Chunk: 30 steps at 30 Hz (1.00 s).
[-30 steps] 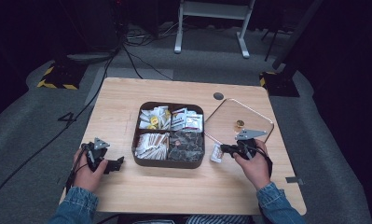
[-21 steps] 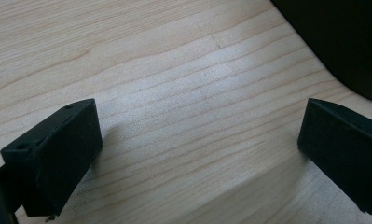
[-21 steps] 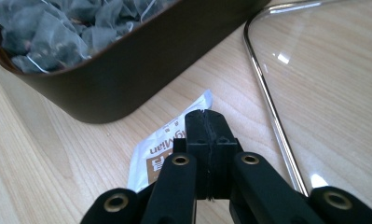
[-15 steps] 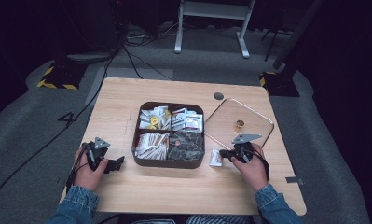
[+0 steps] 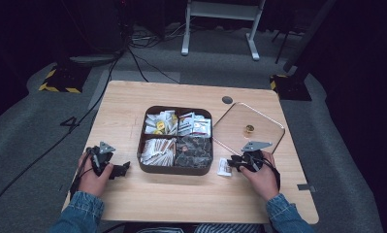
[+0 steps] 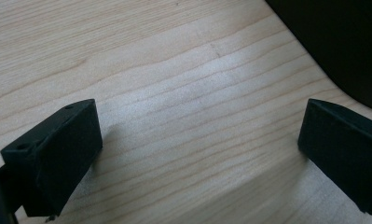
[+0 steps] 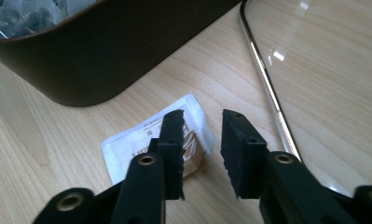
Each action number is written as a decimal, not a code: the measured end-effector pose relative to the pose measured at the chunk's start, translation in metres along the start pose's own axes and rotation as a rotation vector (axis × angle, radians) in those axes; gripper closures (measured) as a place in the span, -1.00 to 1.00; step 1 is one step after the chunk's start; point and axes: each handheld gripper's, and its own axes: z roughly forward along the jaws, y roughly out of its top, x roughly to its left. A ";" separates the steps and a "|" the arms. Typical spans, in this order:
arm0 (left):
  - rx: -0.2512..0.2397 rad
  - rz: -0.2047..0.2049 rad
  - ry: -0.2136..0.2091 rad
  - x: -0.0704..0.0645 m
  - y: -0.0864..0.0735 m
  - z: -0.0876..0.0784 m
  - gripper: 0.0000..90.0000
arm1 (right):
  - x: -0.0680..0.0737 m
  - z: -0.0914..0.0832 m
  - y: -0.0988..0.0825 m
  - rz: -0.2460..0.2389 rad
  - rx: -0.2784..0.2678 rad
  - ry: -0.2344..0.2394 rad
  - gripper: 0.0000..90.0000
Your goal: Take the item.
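Note:
A brown four-compartment box full of sachets stands mid-table. Just right of its near corner, a white sachet lies flat on the wood. My right gripper points at it from the right. In the right gripper view the jaws have just been opening and stand apart. The sachet lies under the left jaw, and no pad presses on it. My left gripper rests left of the box. It is wide open over bare wood, and the box's corner is close ahead.
A clear glass lid with a gold knob lies flat right of the box, its metal rim just beyond my right jaws. A round dark grommet sits near the far edge. Bare wood stretches along the near edge.
The right gripper's jaws have parted, and the sachet now lies loose on the table. The right hand has shifted slightly toward the near edge. The left hand has kept still.

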 end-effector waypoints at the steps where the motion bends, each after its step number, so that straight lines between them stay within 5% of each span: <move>1: 0.000 -0.004 0.000 0.000 0.000 0.000 -1.00 | 0.000 -0.001 0.000 -0.003 -0.010 -0.004 0.45; 7: 0.003 0.000 -0.003 0.000 0.001 0.001 -1.00 | -0.004 -0.007 0.001 -0.013 -0.055 -0.034 0.20; 30: 0.000 -0.004 0.002 -0.001 0.000 0.000 -1.00 | -0.006 -0.031 0.032 0.000 -0.160 -0.012 0.11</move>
